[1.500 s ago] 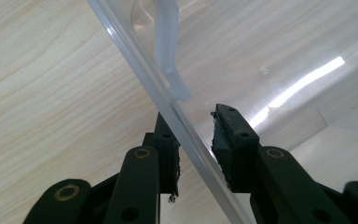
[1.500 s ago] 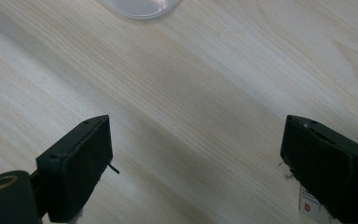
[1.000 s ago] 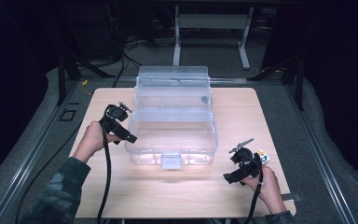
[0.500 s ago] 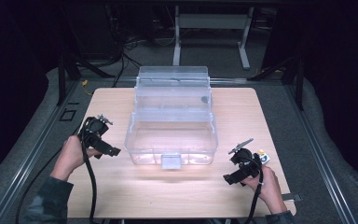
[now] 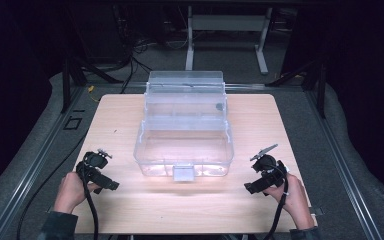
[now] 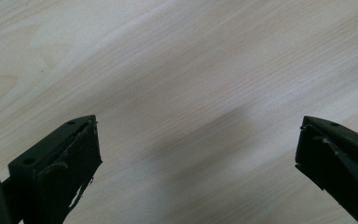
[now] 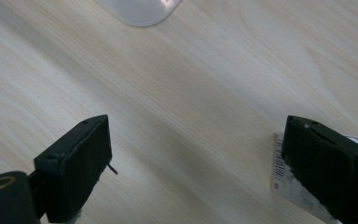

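Note:
A clear plastic box (image 5: 185,130) with a latch tab (image 5: 183,172) on its near side stands in the middle of the wooden table (image 5: 115,120). My left gripper (image 5: 109,185) rests low at the near left, well apart from the box. Its jaws have just been opening and stand wide over bare wood (image 6: 198,135), with nothing between them. At the near right, my right gripper (image 5: 252,188) is also open (image 7: 196,135) above the tabletop, and a rounded corner of the box (image 7: 140,9) lies ahead of it.
A white barcode label (image 7: 279,172) lies on the wood beside the right gripper's right jaw. Grey padding (image 5: 40,160) surrounds the table, with a metal stand (image 5: 225,30) and cables beyond the far edge.
My left hand has drawn away from the box's left side, toward the near-left corner and lower to the table. The right hand has stayed in place.

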